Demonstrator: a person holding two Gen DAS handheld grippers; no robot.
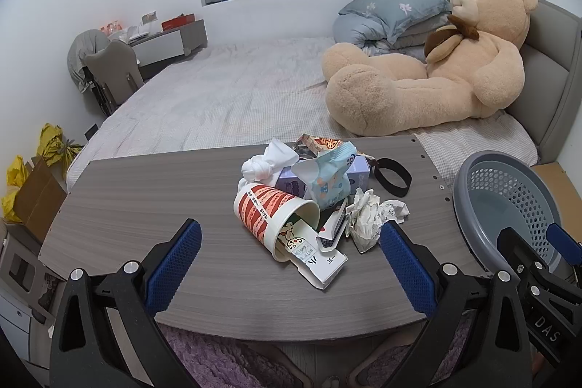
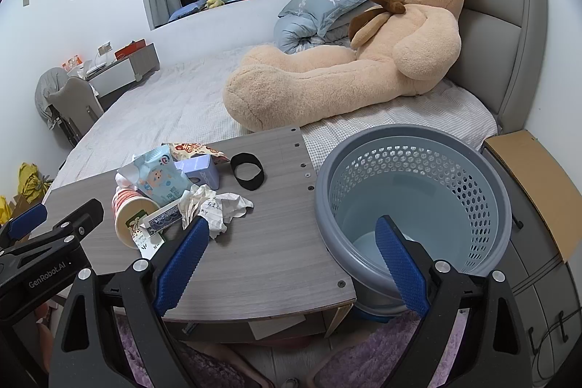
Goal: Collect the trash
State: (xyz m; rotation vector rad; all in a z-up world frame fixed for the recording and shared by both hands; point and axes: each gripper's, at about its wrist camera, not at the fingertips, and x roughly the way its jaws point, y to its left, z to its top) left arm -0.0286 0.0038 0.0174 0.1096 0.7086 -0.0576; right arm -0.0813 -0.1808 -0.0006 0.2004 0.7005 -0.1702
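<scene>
Both claws hang spread and empty near the bench (image 1: 145,191), where the trash pile (image 1: 309,191) lies just ahead of the left claw (image 1: 291,264), probably nearer than the right claw (image 2: 291,260), beside the basket (image 2: 414,140).

1. The left gripper (image 1: 291,260) has black plastic arms with triangular cut-outs and round silver screw heads.
2. Its fingers (image 1: 174,264) carry blue ribbed pads.
3. The right gripper (image 2: 291,260) is built alike, with blue-padded fingers (image 2: 400,264).
4. White lettering on the black bodies reads "GenRobot.AI" and "DAS".
</scene>
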